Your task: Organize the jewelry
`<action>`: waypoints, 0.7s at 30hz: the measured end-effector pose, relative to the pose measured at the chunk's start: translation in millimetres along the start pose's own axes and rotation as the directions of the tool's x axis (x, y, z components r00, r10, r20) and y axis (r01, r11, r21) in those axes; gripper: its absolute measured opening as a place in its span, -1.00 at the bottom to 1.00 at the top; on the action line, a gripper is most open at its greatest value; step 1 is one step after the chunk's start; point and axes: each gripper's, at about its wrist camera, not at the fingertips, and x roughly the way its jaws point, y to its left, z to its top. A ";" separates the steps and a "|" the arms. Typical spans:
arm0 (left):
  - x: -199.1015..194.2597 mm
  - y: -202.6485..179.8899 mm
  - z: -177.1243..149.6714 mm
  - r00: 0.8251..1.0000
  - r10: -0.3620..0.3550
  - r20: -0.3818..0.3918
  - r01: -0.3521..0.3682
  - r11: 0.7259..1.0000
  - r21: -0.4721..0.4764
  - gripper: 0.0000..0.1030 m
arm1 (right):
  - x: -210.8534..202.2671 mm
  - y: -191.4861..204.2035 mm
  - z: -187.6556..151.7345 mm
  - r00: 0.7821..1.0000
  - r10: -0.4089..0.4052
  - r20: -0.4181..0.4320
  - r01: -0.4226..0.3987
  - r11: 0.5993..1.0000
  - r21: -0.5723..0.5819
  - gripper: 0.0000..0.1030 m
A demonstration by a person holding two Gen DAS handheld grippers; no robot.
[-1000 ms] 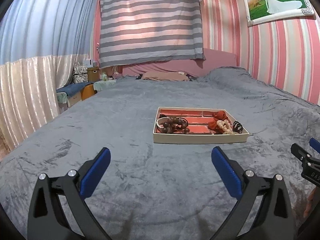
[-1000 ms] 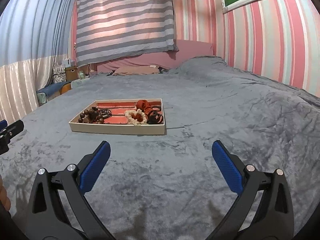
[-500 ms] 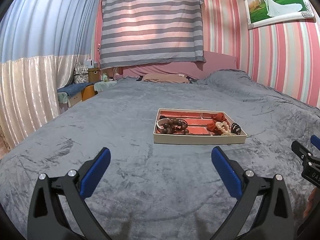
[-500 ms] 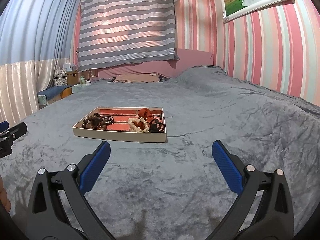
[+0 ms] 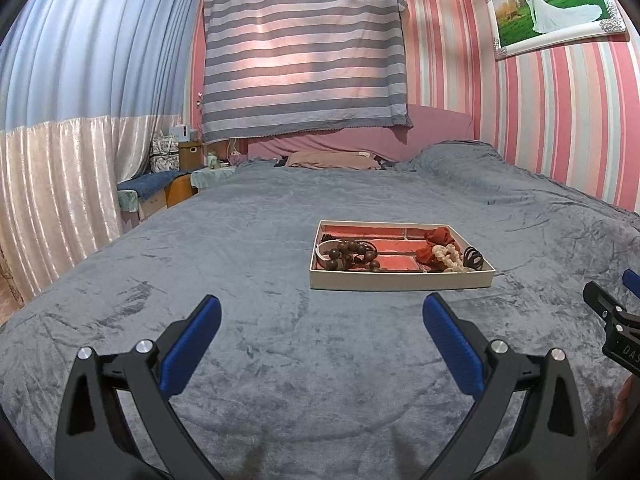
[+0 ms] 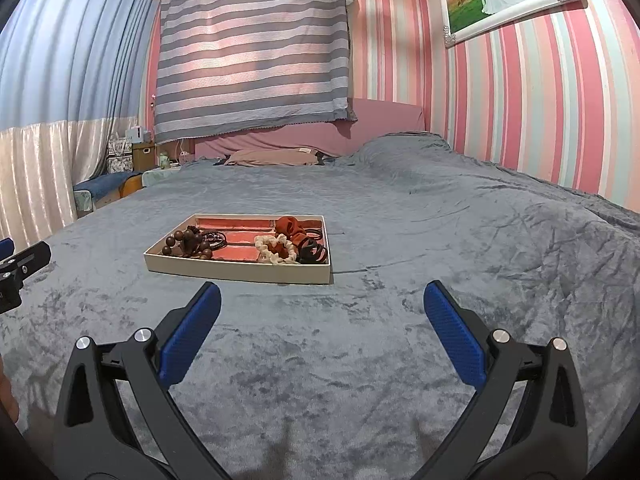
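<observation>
A: On the bed, seen from the left wrist view, what has changed?

B: The tray (image 5: pixel 400 278) sits a little lower in the picture than a second ago, and the wedding picture (image 5: pixel 556 4) shows more fully, so the camera has tipped up. The left tongs (image 5: pixel 322 320) are spread wide as before, holding nothing, with bare grey blanket (image 5: pixel 248 248) between the blue pads.

A: And the jewelry?

B: All inside the tray: brown wooden beads (image 5: pixel 352 254) at its left end, a rust-red scrunchie (image 5: pixel 434 242), a cream scrunchie (image 5: pixel 448 258) and black hair ties (image 5: pixel 472 258) at its right end. The right tongs (image 5: pixel 612 312) poke in at the picture's right edge.

A: From the right wrist view?

B: Same upward tilt; the tray (image 6: pixel 240 270) has dropped lower in the picture. The right tongs (image 6: pixel 322 308) gape open and empty, well short of the tray's near wall. Beads (image 6: pixel 188 244) left, scrunchies (image 6: pixel 280 250) and black ties (image 6: pixel 312 252) right.

A: Room to move?

B: Open blanket (image 6: pixel 460 240) all round the tray. Curtains (image 6: pixel 48 92) stand far left, the striped wall (image 6: pixel 560 100) far right, a pillow (image 6: pixel 276 157) at the far end.
</observation>
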 end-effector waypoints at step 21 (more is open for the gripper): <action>-5.5 -7.5 0.9 1.000 0.010 0.016 -0.010 1.000 0.027 0.91 | -2.0 -1.0 -2.6 1.000 -0.004 0.008 0.004 1.000 -0.003 0.92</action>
